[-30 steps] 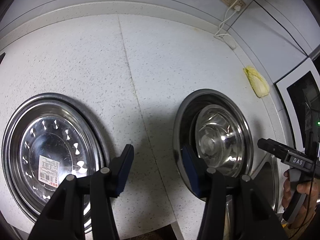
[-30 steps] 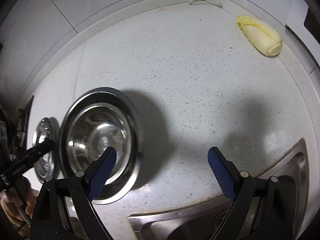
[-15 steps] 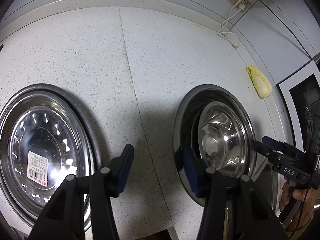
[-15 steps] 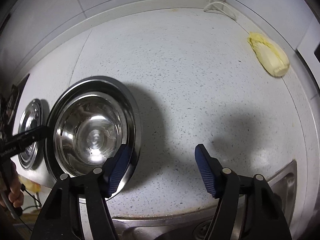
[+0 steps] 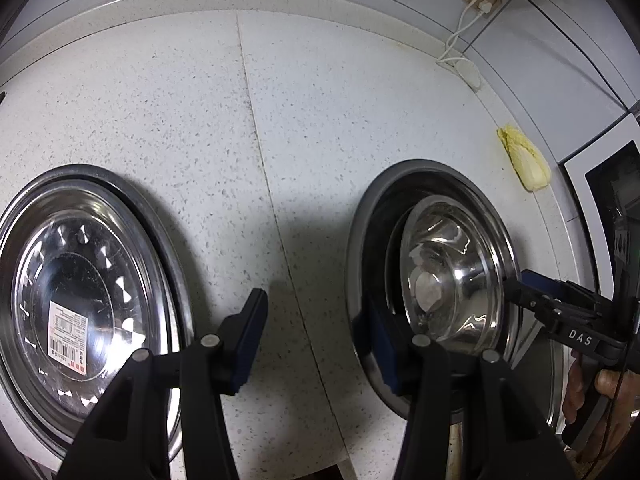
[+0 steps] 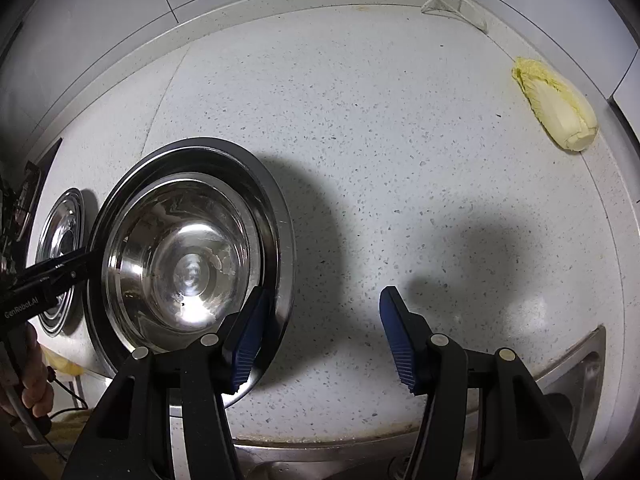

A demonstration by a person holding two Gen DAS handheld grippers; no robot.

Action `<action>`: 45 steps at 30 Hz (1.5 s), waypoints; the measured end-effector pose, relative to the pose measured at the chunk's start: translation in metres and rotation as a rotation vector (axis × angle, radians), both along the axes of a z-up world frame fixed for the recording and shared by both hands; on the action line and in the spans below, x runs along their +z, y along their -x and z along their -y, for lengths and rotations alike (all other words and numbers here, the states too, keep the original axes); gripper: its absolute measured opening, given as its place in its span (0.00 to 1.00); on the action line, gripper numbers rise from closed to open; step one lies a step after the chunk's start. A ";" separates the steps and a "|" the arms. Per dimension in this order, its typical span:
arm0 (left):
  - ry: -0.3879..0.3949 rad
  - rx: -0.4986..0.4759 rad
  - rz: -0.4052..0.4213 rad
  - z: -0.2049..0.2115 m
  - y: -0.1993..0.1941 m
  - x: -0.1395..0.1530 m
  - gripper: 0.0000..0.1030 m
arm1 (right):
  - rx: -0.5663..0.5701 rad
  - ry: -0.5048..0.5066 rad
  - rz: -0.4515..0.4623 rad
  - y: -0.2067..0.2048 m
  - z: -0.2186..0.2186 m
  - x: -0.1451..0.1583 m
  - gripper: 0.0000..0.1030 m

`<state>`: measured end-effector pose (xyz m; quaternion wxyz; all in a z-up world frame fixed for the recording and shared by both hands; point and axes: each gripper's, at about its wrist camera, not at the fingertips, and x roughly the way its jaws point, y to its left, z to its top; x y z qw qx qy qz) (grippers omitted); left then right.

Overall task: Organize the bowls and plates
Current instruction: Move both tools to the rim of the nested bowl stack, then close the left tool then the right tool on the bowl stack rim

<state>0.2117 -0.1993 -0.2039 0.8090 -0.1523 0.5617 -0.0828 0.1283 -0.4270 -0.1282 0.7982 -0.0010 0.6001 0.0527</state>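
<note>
A small steel bowl (image 5: 452,276) sits inside a wider steel basin (image 5: 368,224) on the speckled counter; both also show in the right wrist view, bowl (image 6: 188,264) and basin (image 6: 276,216). A steel plate with a barcode sticker (image 5: 80,292) lies to the left, seen small in the right wrist view (image 6: 60,256). My left gripper (image 5: 316,340) is open, its right finger over the basin's left rim. My right gripper (image 6: 320,336) is open, its left finger over the basin's right rim.
A yellow cabbage (image 6: 556,108) lies at the counter's far right by the wall. A white cable (image 5: 460,52) runs down to a wall socket. A steel sink (image 6: 576,364) edge is at the front right. A white appliance (image 5: 608,184) stands at the right.
Both grippers have moved in toward the basin. The right gripper's jaws have narrowed and its left finger now reaches over the basin's right rim.
</note>
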 end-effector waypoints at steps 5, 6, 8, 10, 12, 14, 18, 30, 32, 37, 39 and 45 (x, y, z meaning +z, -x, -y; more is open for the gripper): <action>-0.001 0.008 -0.005 0.002 0.000 -0.003 0.47 | -0.004 -0.025 -0.006 -0.003 0.004 -0.004 0.51; -0.003 0.009 -0.002 0.003 0.001 -0.003 0.47 | -0.003 -0.028 -0.005 -0.003 0.005 -0.004 0.51; -0.008 0.012 0.002 0.004 0.002 -0.004 0.46 | -0.006 -0.037 -0.005 -0.004 0.005 -0.005 0.51; -0.009 0.014 0.004 0.005 0.003 -0.005 0.46 | -0.010 -0.045 -0.010 -0.004 0.005 -0.007 0.51; -0.003 0.010 0.016 0.006 0.005 -0.005 0.43 | -0.009 -0.045 -0.017 -0.006 0.004 -0.010 0.51; -0.004 0.002 0.025 0.010 0.005 -0.004 0.37 | -0.004 -0.036 -0.018 -0.007 0.002 -0.011 0.51; -0.017 -0.029 0.052 0.017 0.006 0.000 0.28 | 0.019 -0.022 -0.031 -0.010 -0.005 -0.017 0.41; -0.008 -0.031 0.052 0.021 0.003 0.001 0.25 | 0.037 -0.020 -0.035 -0.012 -0.012 -0.022 0.33; -0.005 -0.033 0.052 0.023 0.003 0.001 0.24 | 0.043 -0.012 -0.031 -0.011 -0.016 -0.022 0.32; -0.006 -0.034 0.051 0.026 0.004 0.001 0.23 | 0.053 -0.013 -0.024 -0.010 -0.020 -0.021 0.28; -0.007 -0.036 0.053 0.027 0.004 0.001 0.20 | 0.055 -0.013 -0.023 -0.010 -0.021 -0.021 0.27; -0.008 -0.041 0.056 0.030 0.004 0.002 0.19 | 0.057 -0.013 -0.021 -0.010 -0.020 -0.020 0.27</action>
